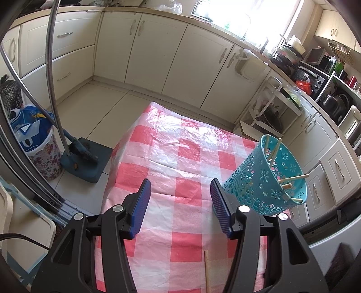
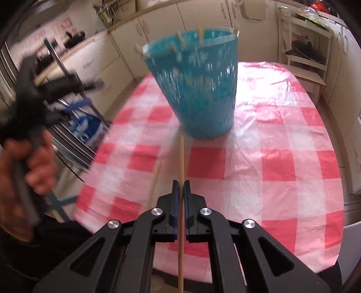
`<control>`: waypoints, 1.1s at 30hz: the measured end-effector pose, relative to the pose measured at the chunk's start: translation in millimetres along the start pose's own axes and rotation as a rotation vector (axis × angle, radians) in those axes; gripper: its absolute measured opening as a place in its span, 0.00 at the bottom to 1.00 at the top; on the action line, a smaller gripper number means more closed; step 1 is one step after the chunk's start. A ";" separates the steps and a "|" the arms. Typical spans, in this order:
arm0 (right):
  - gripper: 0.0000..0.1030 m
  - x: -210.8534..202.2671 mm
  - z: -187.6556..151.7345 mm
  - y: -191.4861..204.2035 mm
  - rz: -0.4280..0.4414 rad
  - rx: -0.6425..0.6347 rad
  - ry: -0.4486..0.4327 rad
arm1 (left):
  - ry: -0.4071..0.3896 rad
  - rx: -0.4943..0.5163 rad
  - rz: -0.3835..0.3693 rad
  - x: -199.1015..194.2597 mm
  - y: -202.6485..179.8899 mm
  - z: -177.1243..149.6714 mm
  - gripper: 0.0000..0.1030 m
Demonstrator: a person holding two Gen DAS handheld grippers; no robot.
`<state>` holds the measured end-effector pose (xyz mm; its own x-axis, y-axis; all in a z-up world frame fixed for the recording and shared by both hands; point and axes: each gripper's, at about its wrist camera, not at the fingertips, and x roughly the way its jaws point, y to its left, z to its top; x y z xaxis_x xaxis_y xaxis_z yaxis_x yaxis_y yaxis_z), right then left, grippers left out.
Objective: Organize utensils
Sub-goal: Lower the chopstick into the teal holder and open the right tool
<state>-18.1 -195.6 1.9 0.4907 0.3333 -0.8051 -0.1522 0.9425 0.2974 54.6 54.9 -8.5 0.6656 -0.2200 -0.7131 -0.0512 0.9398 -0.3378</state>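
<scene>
One chopstick pinched in right hand-held gripper, left spread.

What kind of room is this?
It looks like a home kitchen. Cream cabinets run under a long counter, a toaster oven and pots sit on that counter, and a table with a red-checked cloth holds a blue basket of wooden sticks.

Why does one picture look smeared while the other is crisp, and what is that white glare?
Right wrist view: motion blur smears the turquoise perforated plastic basket and the left tool. Left wrist view: sharp, but the window is overexposed and the pink checked plastic tablecloth shines.
</scene>
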 end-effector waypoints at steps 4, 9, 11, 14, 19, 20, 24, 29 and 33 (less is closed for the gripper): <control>0.05 -50.7 32.6 7.3 0.099 0.027 -0.131 | 0.001 0.000 0.002 0.8 0.0 0.3 0.50; 0.05 -87.3 88.8 21.1 0.090 0.001 -0.345 | 0.002 0.002 0.001 1.2 0.5 0.4 0.50; 0.05 -90.3 114.9 27.3 0.058 -0.009 -0.443 | 0.002 0.000 0.001 1.1 0.7 0.6 0.50; 0.05 -80.4 147.2 33.2 -0.007 -0.024 -0.558 | -0.002 0.002 0.004 1.3 0.1 0.1 0.50; 0.05 -45.5 172.9 38.5 -0.183 -0.074 -0.680 | -0.010 0.013 0.010 1.7 -1.5 0.1 0.50; 0.05 -38.0 174.7 34.2 -0.205 -0.074 -0.684 | -0.011 0.015 0.011 1.6 -1.6 0.1 0.50; 0.05 2.1 173.8 25.9 -0.245 -0.077 -0.607 | -0.010 0.022 0.010 0.7 -2.6 0.7 0.50; 0.05 9.9 150.0 22.4 -0.219 -0.112 -0.551 | -0.009 0.023 0.007 0.0 -3.8 1.0 0.50; 0.06 -3.9 129.8 18.4 -0.185 -0.111 -0.524 | -0.004 0.029 0.009 1.3 -4.4 -0.2 0.50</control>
<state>88.6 -182.6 77.1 0.8739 0.1326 -0.4676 -0.0986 0.9904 0.0968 55.5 50.3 -8.1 0.6681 -0.2103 -0.7137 -0.0360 0.9490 -0.3132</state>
